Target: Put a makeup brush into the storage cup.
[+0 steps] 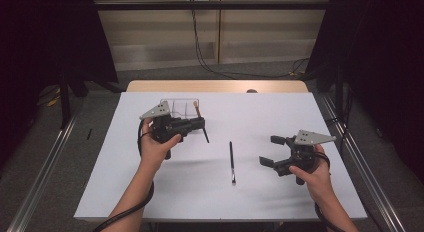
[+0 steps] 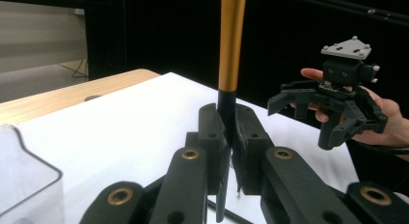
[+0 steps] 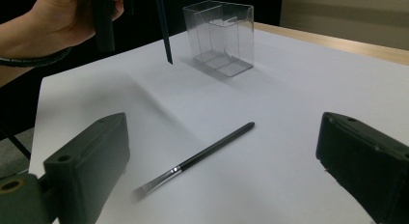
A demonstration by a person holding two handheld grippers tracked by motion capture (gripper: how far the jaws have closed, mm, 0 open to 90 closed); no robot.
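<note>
Nearest the person, the right gripper hovers low over the white table, jaws spread wide with nothing between them. In the right gripper view the 2 black pads stand far apart on either side of the flat brush, not touching it.

The flat brush lies loose on the table between the 2 hands, just beside the right gripper, bristle end toward the person, handle tip pointing away. Judgement: it is light, thin and stiff, with a smooth lacquered handle that may roll or slip (soft bristles, so avoid those). Best hold looks like mid-handle, just above the metal ferrule, jaws across the shaft and low to the table.

Farther off, the left gripper is clamped tight on the gold-handled brush. In the left gripper view the pads pinch its black lower part, the gold section standing up above the jaws. In the high view its dark tip hangs down clear of the table. Same handling guess: light, stiff, slick, and already gripped near the middle.

Just behind the left gripper sits the clear plastic organizer, upright, with open compartments; another brush stands in it, I can't tell which compartment.
</note>
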